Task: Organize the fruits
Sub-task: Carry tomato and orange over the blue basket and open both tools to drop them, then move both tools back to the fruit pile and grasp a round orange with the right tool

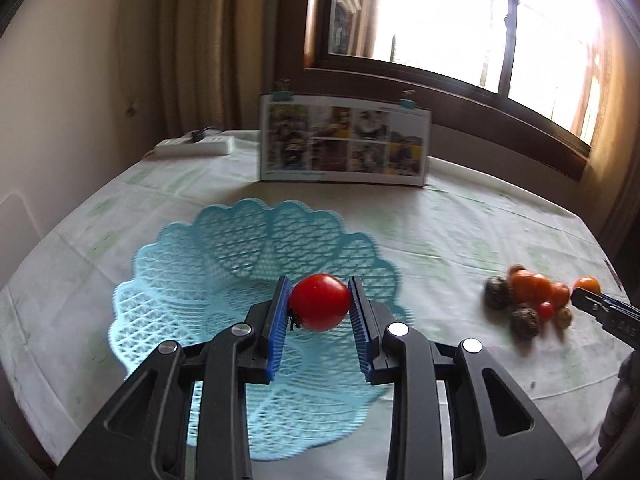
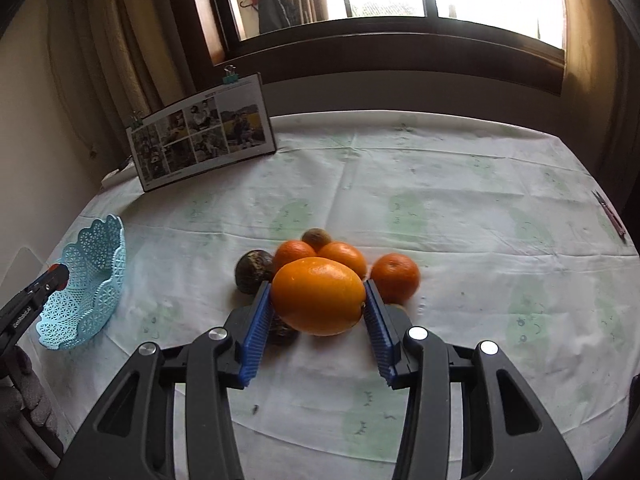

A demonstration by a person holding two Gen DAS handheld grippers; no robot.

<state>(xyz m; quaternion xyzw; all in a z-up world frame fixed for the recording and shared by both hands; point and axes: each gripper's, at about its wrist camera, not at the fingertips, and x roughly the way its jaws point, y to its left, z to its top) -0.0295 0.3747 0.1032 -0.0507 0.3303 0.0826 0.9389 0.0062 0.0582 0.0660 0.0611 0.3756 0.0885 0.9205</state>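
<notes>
The left gripper (image 1: pixel 319 306) grips a red tomato (image 1: pixel 319 307) between its blue ribbed pads (image 1: pixel 280 322), holding it above the light blue lattice basket (image 1: pixel 224 280), whose scalloped rim spreads beneath and behind the fruit. The tomato's dark stem end faces the left pad. The right gripper (image 2: pixel 318 304) clasps a large orange (image 2: pixel 318 298) between its own blue pads (image 2: pixel 256 328), just in front of the pile of fruit on the pale patterned tablecloth (image 2: pixel 440 208). Behind the held orange sit two smaller oranges (image 2: pixel 292 252), touching each other, with a brownish kiwi (image 2: pixel 316 237) at their back and a dark avocado (image 2: pixel 253 271) to their left; another small orange (image 2: pixel 395 276) lies just beside the right pad. A second dark fruit (image 2: pixel 282 332) is partly hidden under the left pad. In the right wrist view the basket stands well apart from the pile, at the table's left edge. A photo calendar (image 1: pixel 344 140) held by clips stands upright near the window (image 1: pixel 460 20), and a white power strip (image 1: pixel 194 146) lies at the far left.
</notes>
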